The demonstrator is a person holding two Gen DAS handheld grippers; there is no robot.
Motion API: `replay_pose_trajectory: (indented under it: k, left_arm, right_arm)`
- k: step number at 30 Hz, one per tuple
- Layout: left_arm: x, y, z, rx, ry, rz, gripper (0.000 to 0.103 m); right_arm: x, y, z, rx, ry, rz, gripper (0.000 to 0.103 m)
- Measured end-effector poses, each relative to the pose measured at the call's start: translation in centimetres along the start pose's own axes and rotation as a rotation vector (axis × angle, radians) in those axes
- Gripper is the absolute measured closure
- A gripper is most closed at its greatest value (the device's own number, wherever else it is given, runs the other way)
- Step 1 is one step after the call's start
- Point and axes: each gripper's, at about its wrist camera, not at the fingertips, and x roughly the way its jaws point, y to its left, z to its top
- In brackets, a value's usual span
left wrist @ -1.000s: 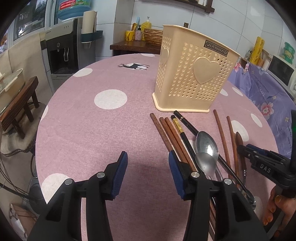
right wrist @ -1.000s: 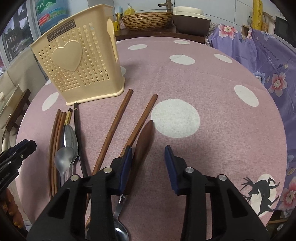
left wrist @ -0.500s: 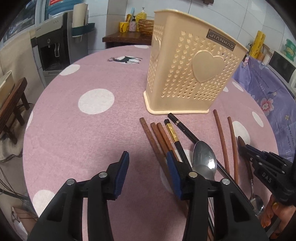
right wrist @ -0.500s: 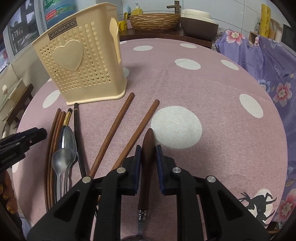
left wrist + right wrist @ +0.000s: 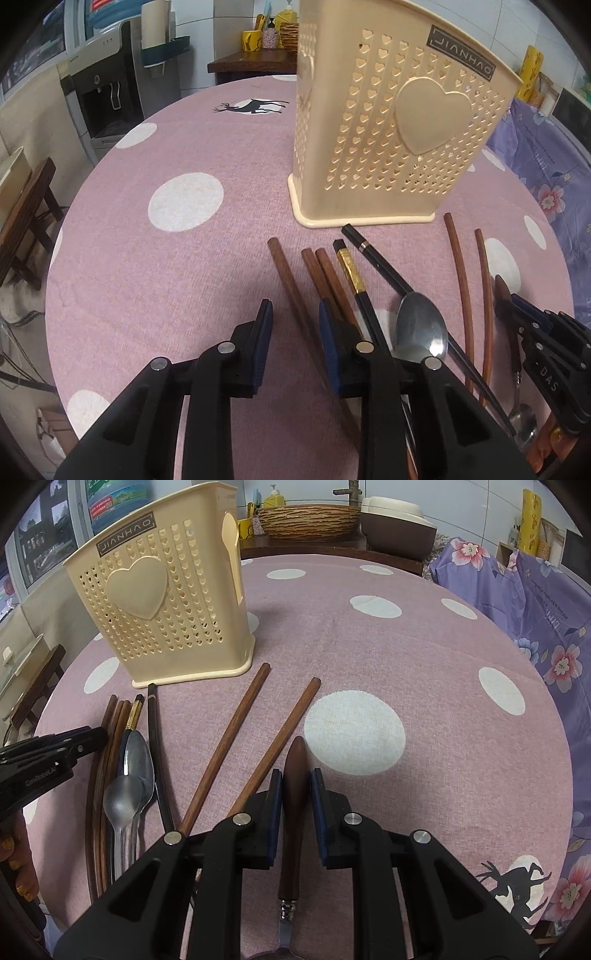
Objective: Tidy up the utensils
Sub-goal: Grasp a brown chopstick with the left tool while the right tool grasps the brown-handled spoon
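A cream perforated utensil holder [image 5: 399, 147] [image 5: 166, 616] stands upright on the table. Before it lie brown and black chopsticks and two metal spoons [image 5: 421, 325] [image 5: 129, 775]. My left gripper [image 5: 294, 306] straddles the leftmost brown chopstick [image 5: 286, 273]. Its jaws are closing, with a gap still showing beside the stick. My right gripper [image 5: 295, 773] is shut on the dark wooden handle [image 5: 295, 753] of a utensil that lies flat on the cloth. Its metal end is hidden under the gripper. Two more brown chopsticks [image 5: 236, 734] lie just left of it.
The round table wears a pink cloth with white dots [image 5: 184, 206]. A purple floral cloth [image 5: 535, 609] hangs at the right. A water dispenser [image 5: 107, 92] and a wooden stool [image 5: 26, 206] stand off the table's left. A hand [image 5: 14, 871] holds the left gripper.
The left gripper moved in over the chopsticks and narrowed around the leftmost brown one. The right gripper closed on the wooden handle, which earlier lay by its left finger.
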Motion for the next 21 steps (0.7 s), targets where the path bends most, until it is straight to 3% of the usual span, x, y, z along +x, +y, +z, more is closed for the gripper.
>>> replay_pose_trajectory:
  k: [4, 8, 21]
  left_arm:
    - [0.47, -0.41, 0.63, 0.016, -0.002, 0.022, 0.078]
    - [0.75, -0.73, 0.73, 0.041, -0.015, 0.053, 0.090]
    - [1.00, -0.19, 1.05, 0.041, -0.027, 0.027, 0.093]
  right_arm:
    - [0.13, -0.06, 0.37, 0.015, 0.006, 0.001, 0.086]
    - [0.16, 0.06, 0.40, 0.003, -0.001, -0.004, 0.086]
    - [0.08, 0.17, 0.28, -0.031, -0.009, 0.003, 0.086]
